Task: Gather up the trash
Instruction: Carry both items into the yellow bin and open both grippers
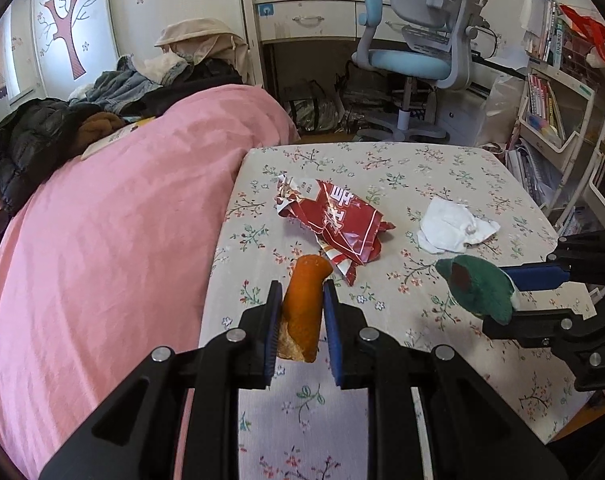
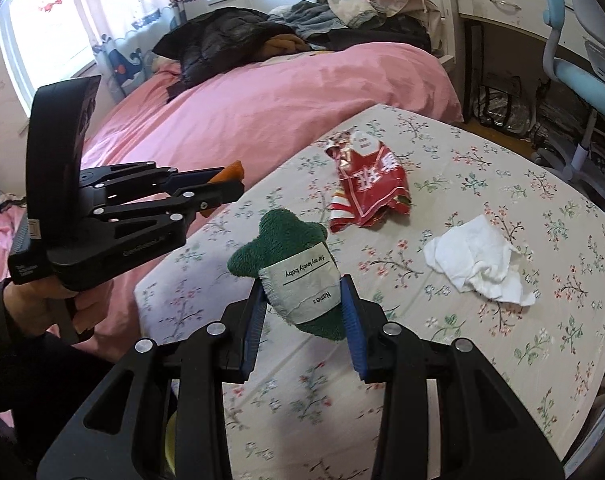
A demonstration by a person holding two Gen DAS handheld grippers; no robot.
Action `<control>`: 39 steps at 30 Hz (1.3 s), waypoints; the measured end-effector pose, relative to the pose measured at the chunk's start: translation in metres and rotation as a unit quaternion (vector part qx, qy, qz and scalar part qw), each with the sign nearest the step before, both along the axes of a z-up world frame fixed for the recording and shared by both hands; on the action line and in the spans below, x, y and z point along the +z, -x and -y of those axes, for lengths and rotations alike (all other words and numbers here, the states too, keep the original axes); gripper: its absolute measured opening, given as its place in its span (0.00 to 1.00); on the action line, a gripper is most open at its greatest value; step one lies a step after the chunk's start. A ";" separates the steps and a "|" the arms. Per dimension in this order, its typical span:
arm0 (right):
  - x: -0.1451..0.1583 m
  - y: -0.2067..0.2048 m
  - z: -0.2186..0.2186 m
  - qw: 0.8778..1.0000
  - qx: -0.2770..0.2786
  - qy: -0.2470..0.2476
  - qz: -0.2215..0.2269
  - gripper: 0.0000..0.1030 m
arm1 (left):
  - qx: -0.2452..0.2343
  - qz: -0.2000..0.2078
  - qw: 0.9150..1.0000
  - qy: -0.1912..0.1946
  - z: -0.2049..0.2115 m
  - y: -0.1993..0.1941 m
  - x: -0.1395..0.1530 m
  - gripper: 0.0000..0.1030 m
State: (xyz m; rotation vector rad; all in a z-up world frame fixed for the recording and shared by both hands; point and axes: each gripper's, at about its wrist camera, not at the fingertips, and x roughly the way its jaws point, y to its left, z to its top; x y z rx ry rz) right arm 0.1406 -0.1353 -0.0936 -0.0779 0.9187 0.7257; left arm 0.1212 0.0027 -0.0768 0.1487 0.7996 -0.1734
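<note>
**Both grippers loaded, wrapper and tissue waiting**

The left hand-held gripper [image 1: 301, 312] is clamping an orange peel [image 1: 302, 308]; the right hand-held gripper [image 2: 304, 300] is gripping a green plush toy [image 2: 290, 272]. Red wrapper [image 1: 334, 220] and white tissue [image 1: 452, 226] are lying on the tabletop [image 1: 442, 168]. Next probably calls for finding a bin, unseen here.

The left gripper [image 1: 302, 308] is held angled downward with its blue-padded jaws clamped on an orange piece. The right gripper [image 2: 302, 312] is likewise tilted down, its jaws pressed against a green plush item. In the right wrist view, the left gripper's handle is seen gripped by a hand [image 2: 42, 304] in a dark sleeve, the two grippers being held side by side
</note>
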 end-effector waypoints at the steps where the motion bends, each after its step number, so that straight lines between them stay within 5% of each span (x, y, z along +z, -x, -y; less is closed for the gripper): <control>1: 0.002 0.005 -0.001 1.000 0.005 -0.002 0.000 0.34 | 0.000 0.002 1.000 0.000 0.000 0.003 0.001 0.21; 8: 0.004 0.049 -0.020 0.998 0.054 -0.004 -0.016 0.34 | 0.004 0.011 1.000 0.003 -0.003 0.028 0.007 0.21; 19: -0.032 0.151 -0.063 0.985 0.152 0.034 -0.070 0.35 | 0.009 0.027 1.000 0.011 -0.009 0.069 0.016 0.21; 23: -0.039 0.173 -0.069 0.983 0.160 0.041 -0.078 0.49 | 0.009 0.024 1.000 0.013 -0.008 0.080 0.014 0.21; 29: -0.025 0.178 -0.050 0.992 0.113 0.022 -0.058 0.61 | 0.008 0.013 1.000 0.009 -0.005 0.094 0.008 0.21; 33: -0.008 0.168 -0.025 0.999 0.037 0.008 -0.030 0.76 | 0.002 -0.006 1.000 0.002 0.001 0.106 0.000 0.21; 39: 0.009 0.142 0.012 0.995 -0.096 0.015 -0.003 0.81 | -0.012 -0.055 0.998 0.001 0.016 0.128 -0.022 0.21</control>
